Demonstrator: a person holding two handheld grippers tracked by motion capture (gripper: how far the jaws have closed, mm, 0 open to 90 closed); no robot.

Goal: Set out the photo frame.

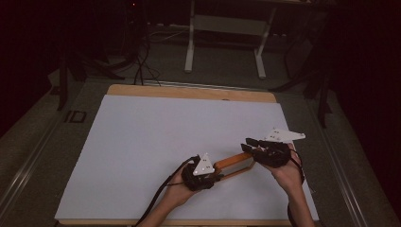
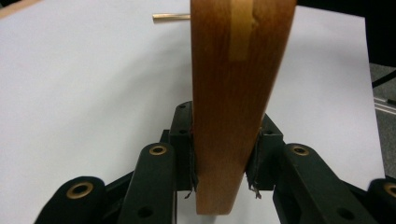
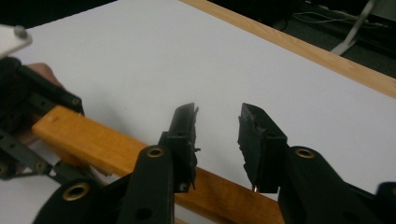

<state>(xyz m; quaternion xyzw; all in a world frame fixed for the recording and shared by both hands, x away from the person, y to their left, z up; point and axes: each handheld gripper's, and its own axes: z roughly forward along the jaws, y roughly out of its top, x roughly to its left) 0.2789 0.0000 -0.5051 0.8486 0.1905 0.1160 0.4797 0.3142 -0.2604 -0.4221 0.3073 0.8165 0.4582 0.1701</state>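
Handle [image 1: 231, 161] of the wooden tool is lying lengthwise between my hands over the worktop [image 1: 142, 142], my left hand-held gripper [image 2: 223, 158] clamping one end while my right hand-held gripper [image 3: 217, 144] is hovering wide open above the other.

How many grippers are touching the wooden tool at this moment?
1. The left gripper is shut on the wooden tool, near the table's front edge. The right gripper is open, its jaws above the tool's other end; contact is not visible.
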